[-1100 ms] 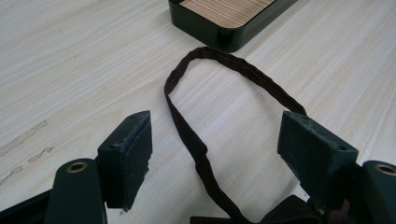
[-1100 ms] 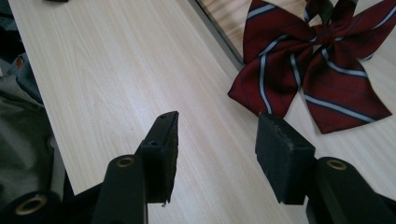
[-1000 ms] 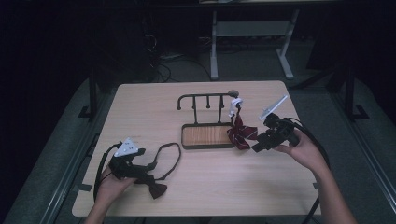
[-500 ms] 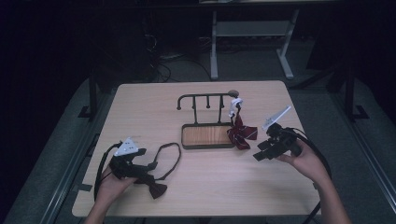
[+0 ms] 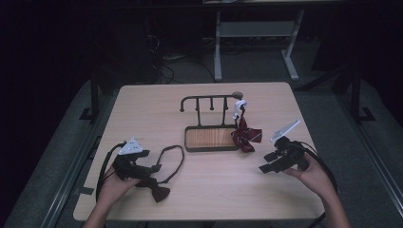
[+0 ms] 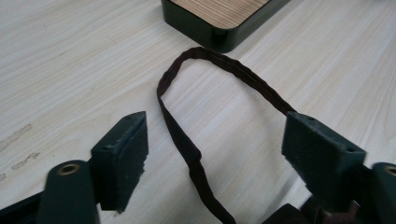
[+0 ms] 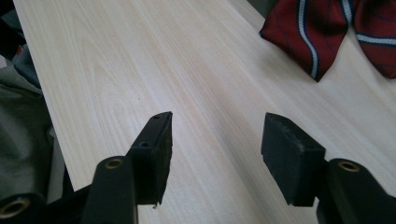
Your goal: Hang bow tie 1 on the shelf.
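A black hook rack (image 5: pixel 209 99) stands on a wood-topped base (image 5: pixel 211 137) at mid-table. A red striped bow tie (image 5: pixel 245 135) hangs from the rack's right end, low beside the base; its edge is also in the right gripper view (image 7: pixel 322 32). My right gripper (image 5: pixel 267 166) sits to the right of it, apart, near the table. Its jaws have just been opening and stand open with nothing between them (image 7: pixel 217 135). A dark bow tie (image 5: pixel 159 192) lies at the near left. My left gripper (image 5: pixel 153 172) is open, and the tie's strap loop (image 6: pixel 187 140) lies between its pads, untouched.
The base's dark corner (image 6: pixel 219 18) lies just beyond the strap loop. The table's near edge (image 5: pixel 199 216) is close to both hands. A metal frame (image 5: pixel 252 33) stands on the floor behind the table. Bare tabletop stretches between the two grippers.
My right gripper has drawn back from the red bow tie toward the near right and sunk lower, its jaws wider apart. The left gripper and the dark tie have stayed put.
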Demonstrator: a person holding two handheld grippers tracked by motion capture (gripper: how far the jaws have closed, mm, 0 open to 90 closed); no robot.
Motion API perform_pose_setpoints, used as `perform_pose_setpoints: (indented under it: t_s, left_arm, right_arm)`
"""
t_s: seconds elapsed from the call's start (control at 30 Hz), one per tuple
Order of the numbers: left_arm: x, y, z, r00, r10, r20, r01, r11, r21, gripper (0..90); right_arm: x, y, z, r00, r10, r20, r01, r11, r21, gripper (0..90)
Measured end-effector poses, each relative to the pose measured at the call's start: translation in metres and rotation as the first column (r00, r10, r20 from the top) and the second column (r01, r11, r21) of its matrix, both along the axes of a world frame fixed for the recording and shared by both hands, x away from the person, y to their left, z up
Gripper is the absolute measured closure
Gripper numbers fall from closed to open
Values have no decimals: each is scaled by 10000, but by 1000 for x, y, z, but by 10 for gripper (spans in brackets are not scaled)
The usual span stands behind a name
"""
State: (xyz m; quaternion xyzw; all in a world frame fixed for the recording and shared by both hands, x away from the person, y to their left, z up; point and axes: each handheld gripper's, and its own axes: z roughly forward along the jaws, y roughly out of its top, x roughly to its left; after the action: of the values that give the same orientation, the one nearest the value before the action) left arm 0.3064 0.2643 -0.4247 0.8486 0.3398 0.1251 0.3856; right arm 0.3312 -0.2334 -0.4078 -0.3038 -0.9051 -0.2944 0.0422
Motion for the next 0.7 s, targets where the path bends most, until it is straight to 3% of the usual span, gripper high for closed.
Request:
perform_pose_setpoints:
  t_s: [0.27,0.3,0.33,0.4,0.43,0.7]
  left_arm:
    - [9,0,7,10000,-24,-85,25,9999,105,205]
    - [11,-1,6,9999,-78,-111,83,9991,412,207]
    - [11,-1,6,9999,-78,-111,83,9991,412,208]
    - [13,-3,5,9998,-161,-94,169,9948,1007,208]
    - [15,-5,4,9991,-279,-319,316,9920,1226,245]
    - [28,-14,9,9960,-484,-748,621,9791,1936,311]
  right_arm:
    - [-9,6,-3,9998,34,180,-28,9994,-336,384]
    - [-11,7,-4,9998,46,192,-40,9994,-343,373]
    - [-12,8,-5,9998,33,205,-26,9994,-336,368]
    - [-13,8,-6,9998,20,206,-13,9995,-330,362]
    - [-14,8,-7,9996,22,291,-13,9995,-314,359]
    - [-18,10,-11,9996,34,271,-19,9985,-553,358]
